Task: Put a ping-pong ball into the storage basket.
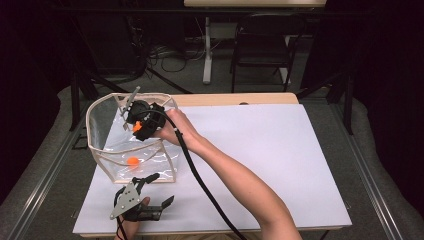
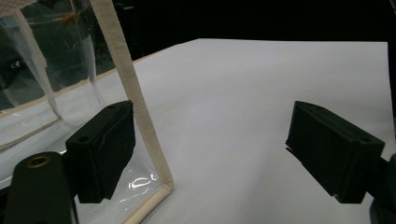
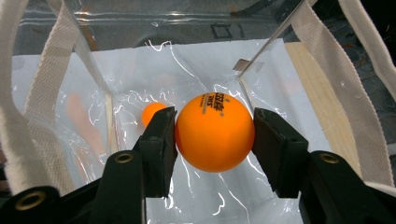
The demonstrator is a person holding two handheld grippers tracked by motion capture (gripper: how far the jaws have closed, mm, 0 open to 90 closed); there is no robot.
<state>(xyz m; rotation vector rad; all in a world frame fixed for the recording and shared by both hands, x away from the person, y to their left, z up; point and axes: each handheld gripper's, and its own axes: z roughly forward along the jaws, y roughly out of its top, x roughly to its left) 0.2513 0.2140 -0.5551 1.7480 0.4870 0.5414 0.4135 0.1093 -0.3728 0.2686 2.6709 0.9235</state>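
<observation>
High view: clear bag [image 1: 132, 140] with cream webbing edges standing at left of centre on white table sheet [image 1: 260, 160]. Right gripper [image 1: 135, 126] reaching over the bag's mouth from the right, orange showing between its jaws. Second orange ball [image 1: 132, 161] lying on the bag floor, lower in the frame. Left gripper [image 1: 155, 190] resting at lower left, just below the bag, jaws spread and holding nothing.

Left gripper view: jaws wide apart, bare white sheet between them. Left jaw close against the bag's cream corner strip [image 2: 140, 116] and clear wall; actual contact hard to judge.

Right gripper view: looking down into the bag, jaws pinching an orange table-tennis ball [image 3: 215, 133] at its widest line, printed mark on top. Other ball sitting on the bottom, upper left of the left jaw, partly hidden by it.

Handling, as a judgement: ball very light, hard-shelled, smooth and round, so likely to pop out unless squeezed across the middle with gentle pressure, and to bounce on release. Bag thin, floppy, easily tipped; webbing edge the firmest place to steady it.

Ball print and exact pinch seen from the right gripper; overall layout from above.
</observation>
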